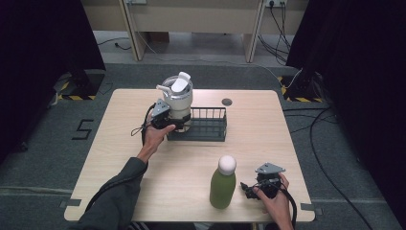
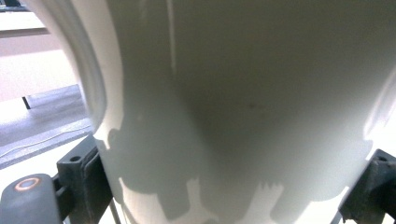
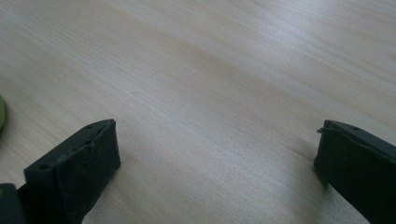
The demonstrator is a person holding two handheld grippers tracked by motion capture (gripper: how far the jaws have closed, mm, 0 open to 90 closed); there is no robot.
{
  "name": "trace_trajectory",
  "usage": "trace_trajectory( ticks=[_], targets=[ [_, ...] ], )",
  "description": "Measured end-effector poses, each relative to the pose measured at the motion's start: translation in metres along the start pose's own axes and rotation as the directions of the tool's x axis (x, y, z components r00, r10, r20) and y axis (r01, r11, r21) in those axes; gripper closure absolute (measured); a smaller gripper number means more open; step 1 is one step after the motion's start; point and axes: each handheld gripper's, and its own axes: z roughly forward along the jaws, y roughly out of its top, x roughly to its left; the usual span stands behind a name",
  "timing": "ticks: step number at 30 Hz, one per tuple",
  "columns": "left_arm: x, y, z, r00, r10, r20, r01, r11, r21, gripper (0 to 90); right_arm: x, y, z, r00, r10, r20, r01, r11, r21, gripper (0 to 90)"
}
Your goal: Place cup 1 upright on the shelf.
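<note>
A white lidded tumbler (image 1: 178, 97) with its flip cap raised stands upright at the left end of a black wire basket (image 1: 208, 125). My left gripper (image 1: 166, 120) is shut on the tumbler's lower body from the near-left side. In the left gripper view the tumbler's white wall (image 2: 233, 93) spans the gap between the two jaws of my left gripper (image 2: 229, 191). I cannot tell whether the tumbler rests on the basket floor. My right gripper (image 1: 247, 189) sits low near the table's front right, open, just right of a green bottle (image 1: 223, 184) with a white cap. Its jaws stand wide apart over bare wood in the right gripper view (image 3: 215, 154).
The light wooden table (image 1: 119, 158) has a small round grommet (image 1: 227, 101) near its far edge. The basket's right part holds nothing. A sliver of the green bottle (image 3: 2, 116) shows at the left edge of the right gripper view. Cables lie on the floor to the right.
</note>
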Motion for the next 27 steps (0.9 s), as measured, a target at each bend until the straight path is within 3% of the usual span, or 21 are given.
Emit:
trace_trajectory(
  ticks=[11, 27],
  targets=[
    [-0.0037, -0.0015, -0.0007, 0.9992, -0.034, -0.019, 0.034, 0.9992, -0.021, 8.3, 0.0001, 0.0, 0.0, 1.0, 0.001, 0.0, -0.001, 1.0, 0.0, 0.2],
    [-0.0046, -0.0054, -0.0056, 0.9996, -0.021, -0.019, 0.02, 0.9995, -0.026, 9.3, 0.0001, 0.0, 0.0, 1.0, 0.001, 0.0, -0.001, 1.0, 0.001, 0.2]
  ],
)
